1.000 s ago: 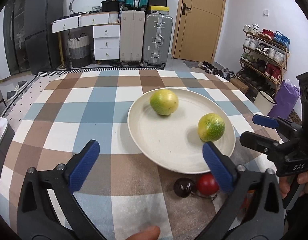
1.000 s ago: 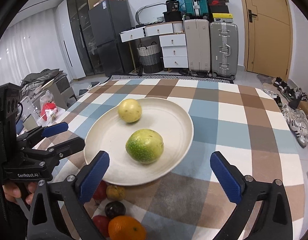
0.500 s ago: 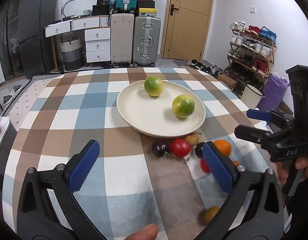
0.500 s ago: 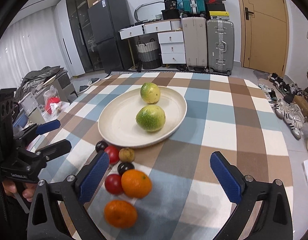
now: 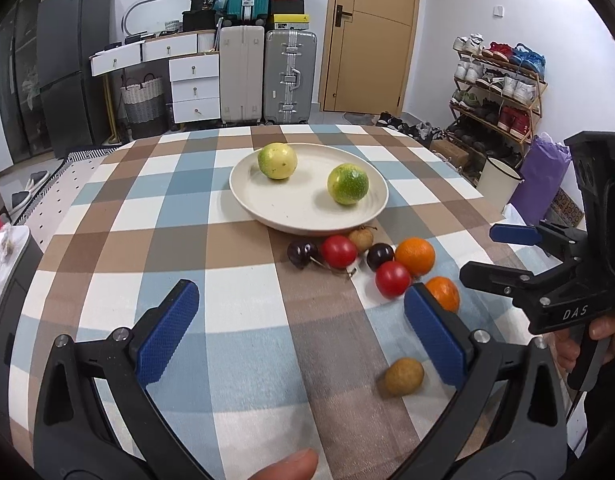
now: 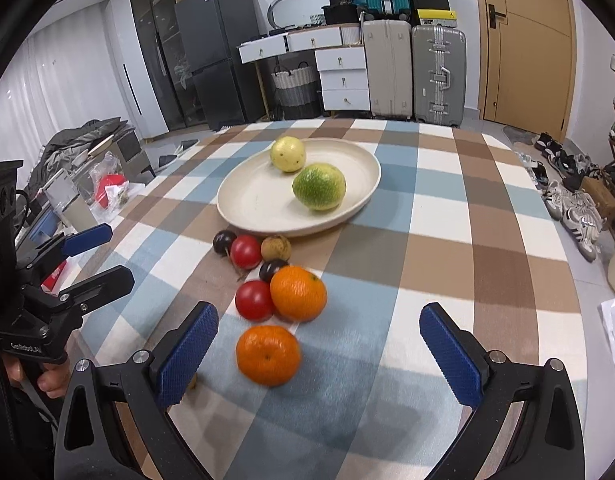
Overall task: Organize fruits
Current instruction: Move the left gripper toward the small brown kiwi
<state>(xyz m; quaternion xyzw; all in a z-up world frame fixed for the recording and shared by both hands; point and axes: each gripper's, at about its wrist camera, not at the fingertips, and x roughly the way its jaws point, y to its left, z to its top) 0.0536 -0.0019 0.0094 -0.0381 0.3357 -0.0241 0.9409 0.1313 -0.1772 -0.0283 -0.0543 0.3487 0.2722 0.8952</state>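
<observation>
Both hand-held grippers hover with jaws spread wide and empty above the checked tablecloth [image 6: 447, 216]; the near round orange mandarin [image 6: 268, 354] lies just ahead between the right gripper [image 6: 318, 354]'s blue fingers, nearer it than the left gripper [image 5: 301, 328], short of the cream plate [image 6: 247, 200].

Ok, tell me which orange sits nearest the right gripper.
The lone orange just ahead of the right gripper; the other orange lies farther off, touching a red tomato.

Cream plate [image 5: 307, 216], checked blue-brown tablecloth [image 5: 227, 272]
</observation>
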